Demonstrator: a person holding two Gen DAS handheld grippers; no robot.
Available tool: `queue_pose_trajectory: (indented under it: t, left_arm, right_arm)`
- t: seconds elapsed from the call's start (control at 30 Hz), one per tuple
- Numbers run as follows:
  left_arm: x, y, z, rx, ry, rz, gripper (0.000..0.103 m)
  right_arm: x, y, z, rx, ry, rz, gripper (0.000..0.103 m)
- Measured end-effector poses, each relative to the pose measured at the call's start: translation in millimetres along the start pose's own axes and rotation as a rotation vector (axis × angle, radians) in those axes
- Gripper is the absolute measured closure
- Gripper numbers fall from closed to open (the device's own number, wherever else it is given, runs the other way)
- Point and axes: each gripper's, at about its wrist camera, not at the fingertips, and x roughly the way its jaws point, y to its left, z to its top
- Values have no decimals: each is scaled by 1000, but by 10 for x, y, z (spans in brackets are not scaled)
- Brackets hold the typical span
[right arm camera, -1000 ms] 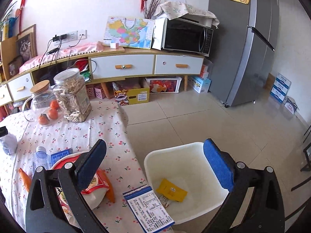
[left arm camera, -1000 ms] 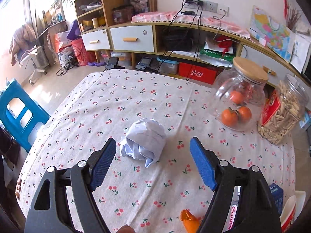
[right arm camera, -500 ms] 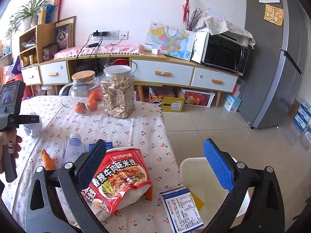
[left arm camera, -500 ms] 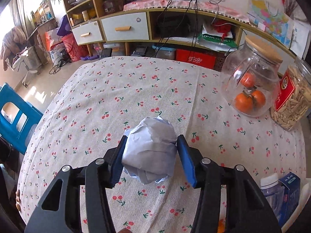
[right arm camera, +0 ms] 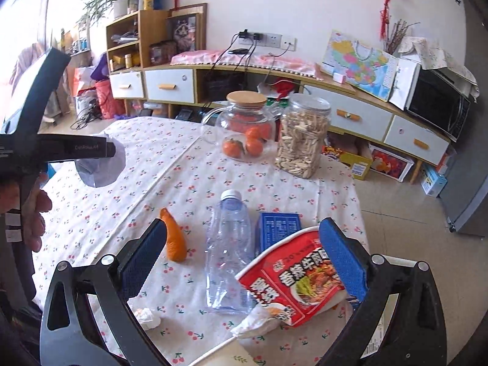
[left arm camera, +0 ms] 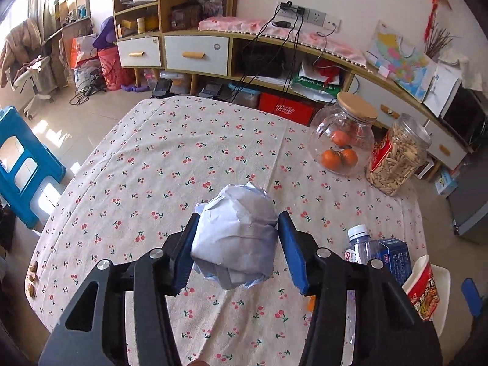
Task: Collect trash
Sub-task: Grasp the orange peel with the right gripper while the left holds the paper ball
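In your left wrist view, the left gripper (left arm camera: 236, 238) sits at lower centre with its jaws closed in on the crumpled paper ball (left arm camera: 236, 235). Both blue pads press its flanks and the ball fills the gap, bulging forward past the pad tips. It looks to be lifted clear of the counter (left arm camera: 170, 164), though the gap beneath it is hard to judge from this angle. At the right edge you can see the clear bottle (left arm camera: 358, 245), the blue carton (left arm camera: 395, 257) and the red noodle wrapper (left arm camera: 425, 292), all well to the right of the ball. No bin shows here, so I judge the carry goes toward that right side, past the wrapper.

In your right wrist view, the right gripper (right arm camera: 244, 259) hangs at the bottom with its jaws wide apart and nothing held. The bottle (right arm camera: 228, 253) lies directly between them, long axis pointing away from you, cap at the far end. The red noodle wrapper (right arm camera: 292, 286) lies under the right pad, the blue carton (right arm camera: 279, 231) just behind it, the orange peel (right arm camera: 175, 241) beside the left pad, and a small white tissue wad (right arm camera: 148, 317) at lower left. The held ball (right arm camera: 100, 167) shows at the left edge, far from these jaws; your right hand is nearer to the bottle and wrapper.
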Motion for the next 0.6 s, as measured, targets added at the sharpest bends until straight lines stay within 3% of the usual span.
queue_pose_trajectory:
  t: [0.13,0.23,0.37,0.53,0.6]
  left_arm:
    - [-166,194,-166,-28,-16,-11,52]
    - [-177,321,-175,-24,-13,3,52]
    - [-174,471,-184,-19,-19,28,51]
    - [-127,547,-173,-26,11,5,51]
    - [-122,554,-176,-22,17,-1,51]
  right_arm:
    - [300,462,55,-113,105,83,17]
    - [598,713,57,-152,195,113,29]
    - [1004,853,-5,-133,340,141,39]
    - [1272,914,-96,-117,431,130,46]
    - [1355,913,-139,-110,465,132,58]
